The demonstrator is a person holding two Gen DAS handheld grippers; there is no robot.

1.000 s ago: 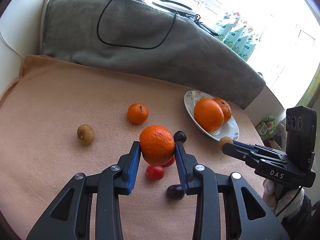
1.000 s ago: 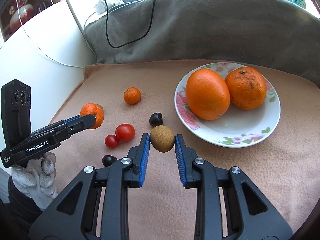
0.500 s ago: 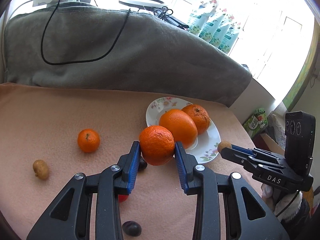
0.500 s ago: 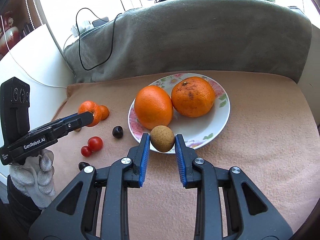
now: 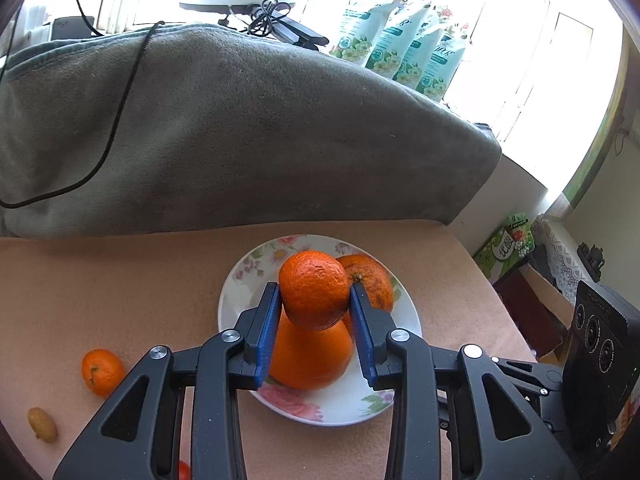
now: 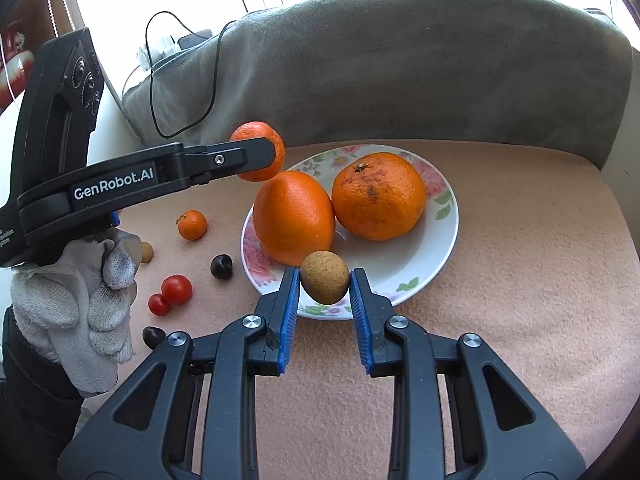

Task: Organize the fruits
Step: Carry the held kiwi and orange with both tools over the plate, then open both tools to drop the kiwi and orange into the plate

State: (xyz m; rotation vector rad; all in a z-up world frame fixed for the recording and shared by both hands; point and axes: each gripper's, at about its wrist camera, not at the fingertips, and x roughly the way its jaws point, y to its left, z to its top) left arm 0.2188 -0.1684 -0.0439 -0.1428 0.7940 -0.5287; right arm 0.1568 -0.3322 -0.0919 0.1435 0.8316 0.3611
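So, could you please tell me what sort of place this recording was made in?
Probably a home, by a sunny window: a cloth-covered table with a floral plate of fruit, a grey blanket behind it, and refill pouches on the sill.

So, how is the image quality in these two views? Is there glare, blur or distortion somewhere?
Left wrist view: the window is blown out to white, and the fisheye bends the grey blanket into an arch; the held orange is sharp. Right wrist view: light is even, the plate and brown fruit are crisp, and the corners darken.
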